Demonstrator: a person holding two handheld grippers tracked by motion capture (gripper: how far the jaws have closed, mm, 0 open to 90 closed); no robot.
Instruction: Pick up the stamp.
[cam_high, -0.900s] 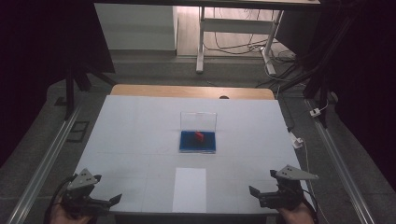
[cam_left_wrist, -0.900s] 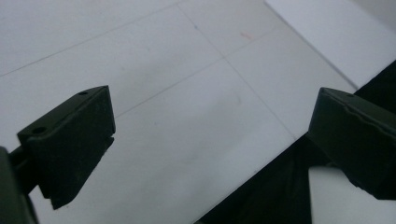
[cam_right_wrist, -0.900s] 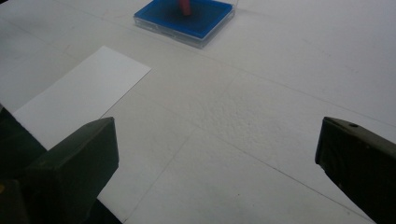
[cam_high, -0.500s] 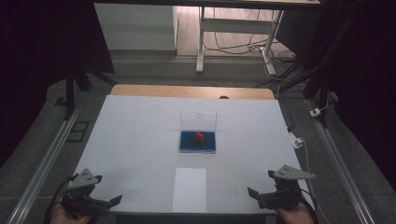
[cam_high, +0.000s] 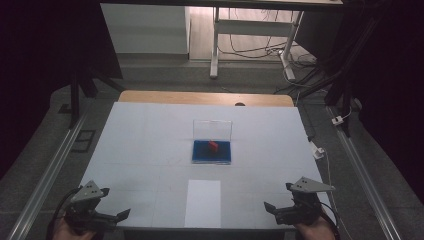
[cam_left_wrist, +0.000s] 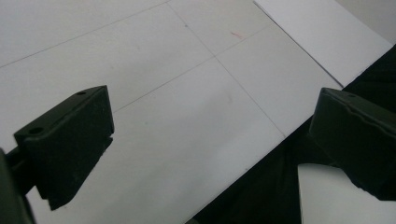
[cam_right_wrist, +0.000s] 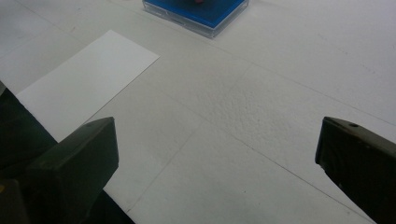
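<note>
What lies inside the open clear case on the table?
Inside the case, a small red thing sits on a blue liner. Whatever lies under the liner is covered.

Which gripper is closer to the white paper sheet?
The right gripper: in the high view it stands slightly nearer the paper sheet than the left gripper does.

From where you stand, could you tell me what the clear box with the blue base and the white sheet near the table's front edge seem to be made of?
Clear box with the blue base: probably hard plastic; its upright lid is see-through and the edges glossy. White rectangular sheet: likely paper; flat, thin and matte.
</note>
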